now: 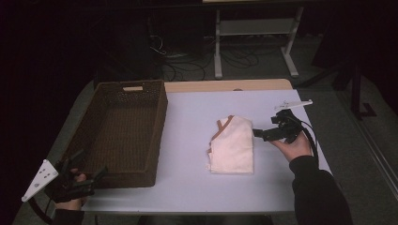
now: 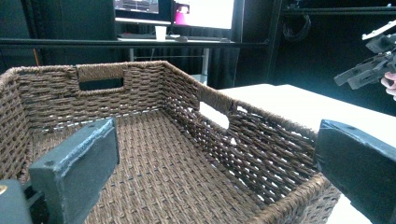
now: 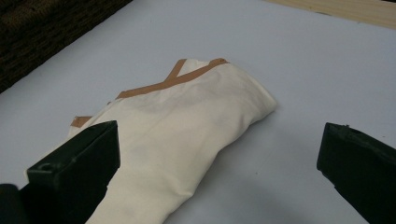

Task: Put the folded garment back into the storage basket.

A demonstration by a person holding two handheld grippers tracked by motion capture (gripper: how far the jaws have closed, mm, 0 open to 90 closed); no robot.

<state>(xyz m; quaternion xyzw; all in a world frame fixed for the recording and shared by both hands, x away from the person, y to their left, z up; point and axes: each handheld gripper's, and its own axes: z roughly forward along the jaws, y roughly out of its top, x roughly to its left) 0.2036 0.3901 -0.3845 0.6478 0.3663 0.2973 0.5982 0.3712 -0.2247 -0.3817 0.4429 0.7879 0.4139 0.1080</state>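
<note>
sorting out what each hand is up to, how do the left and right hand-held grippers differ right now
The left hand-held gripper sits at the near corner of the woven basket, jaws pointing into its bare inside; the right hand-held gripper points at the folded cream cloth on the table. The left is low at the table's near edge; the right is out over the table's right side. Both are open and hold nothing.

One rectangular dark-brown woven wicker basket [image 1: 123,131] sits on one white-topped table [image 1: 187,187]. One folded cream cloth with tan-orange trim [image 1: 233,144] lies there. Two black two-jaw grippers are present: left [image 1: 87,173], right [image 1: 263,134].
</note>
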